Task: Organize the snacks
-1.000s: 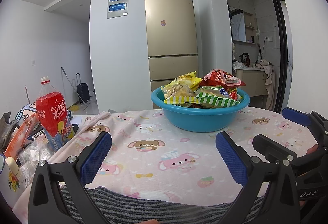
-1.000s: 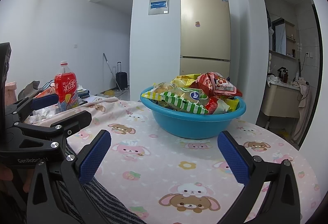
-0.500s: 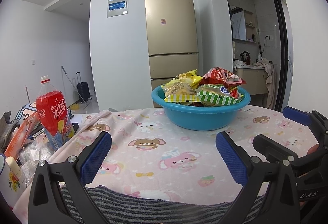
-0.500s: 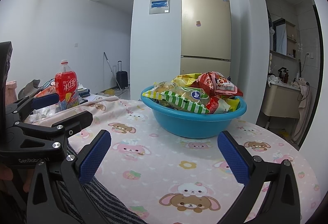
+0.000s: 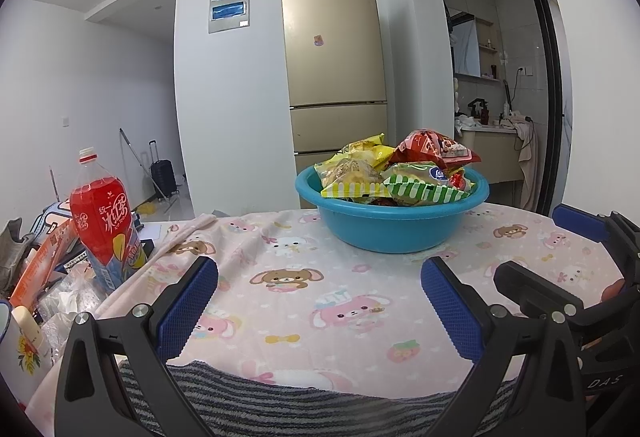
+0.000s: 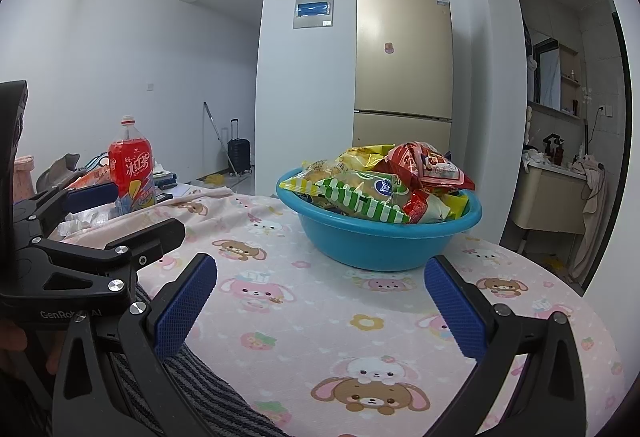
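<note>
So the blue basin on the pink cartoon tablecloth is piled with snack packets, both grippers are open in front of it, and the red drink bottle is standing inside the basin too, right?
Not quite. The red drink bottle stands off to the left beyond the tablecloth's edge, apart from the blue basin; the left wrist view shows it. The rest holds: snack packets fill the basin, and the left gripper and right gripper are open.

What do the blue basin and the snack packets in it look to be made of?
The blue basin looks like moulded plastic: smooth, uniformly coloured, with a soft sheen and a rolled rim. The snack packets look like thin glossy printed film, crinkled and catching highlights, with crimped striped end seals; whether they are plastic or foil-lined cannot be told.
</note>
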Available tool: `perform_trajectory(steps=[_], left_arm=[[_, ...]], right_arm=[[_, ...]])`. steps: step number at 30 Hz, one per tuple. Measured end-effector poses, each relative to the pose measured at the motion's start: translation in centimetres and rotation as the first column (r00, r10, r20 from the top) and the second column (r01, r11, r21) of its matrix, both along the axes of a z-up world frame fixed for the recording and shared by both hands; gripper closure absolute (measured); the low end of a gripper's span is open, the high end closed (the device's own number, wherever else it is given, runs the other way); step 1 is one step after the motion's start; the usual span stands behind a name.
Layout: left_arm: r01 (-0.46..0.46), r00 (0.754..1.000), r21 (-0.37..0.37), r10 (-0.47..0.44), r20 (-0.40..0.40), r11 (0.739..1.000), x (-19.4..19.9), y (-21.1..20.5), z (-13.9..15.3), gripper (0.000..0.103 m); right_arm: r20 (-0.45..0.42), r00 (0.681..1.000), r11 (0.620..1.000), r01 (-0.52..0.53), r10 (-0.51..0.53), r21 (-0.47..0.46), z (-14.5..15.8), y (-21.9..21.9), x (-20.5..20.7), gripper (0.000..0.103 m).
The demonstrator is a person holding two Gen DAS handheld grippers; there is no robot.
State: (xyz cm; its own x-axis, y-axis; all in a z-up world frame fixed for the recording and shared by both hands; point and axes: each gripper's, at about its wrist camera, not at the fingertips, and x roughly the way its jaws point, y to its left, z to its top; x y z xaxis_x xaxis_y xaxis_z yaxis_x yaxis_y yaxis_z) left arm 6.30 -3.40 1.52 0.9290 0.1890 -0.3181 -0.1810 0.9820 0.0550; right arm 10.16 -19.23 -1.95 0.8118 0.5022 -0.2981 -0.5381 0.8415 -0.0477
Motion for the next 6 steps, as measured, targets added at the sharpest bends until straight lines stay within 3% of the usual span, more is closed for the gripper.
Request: perform_trajectory(steps=[6], left_arm=[[0.001,1.000,-0.001,-0.001,0.001,1.000,-0.11,0.13,-0.01,0.000]], right_arm=[[0.001,1.000,1.000,-0.002,0.002,-0.001,-0.01,-0.04,0.02,0.000]])
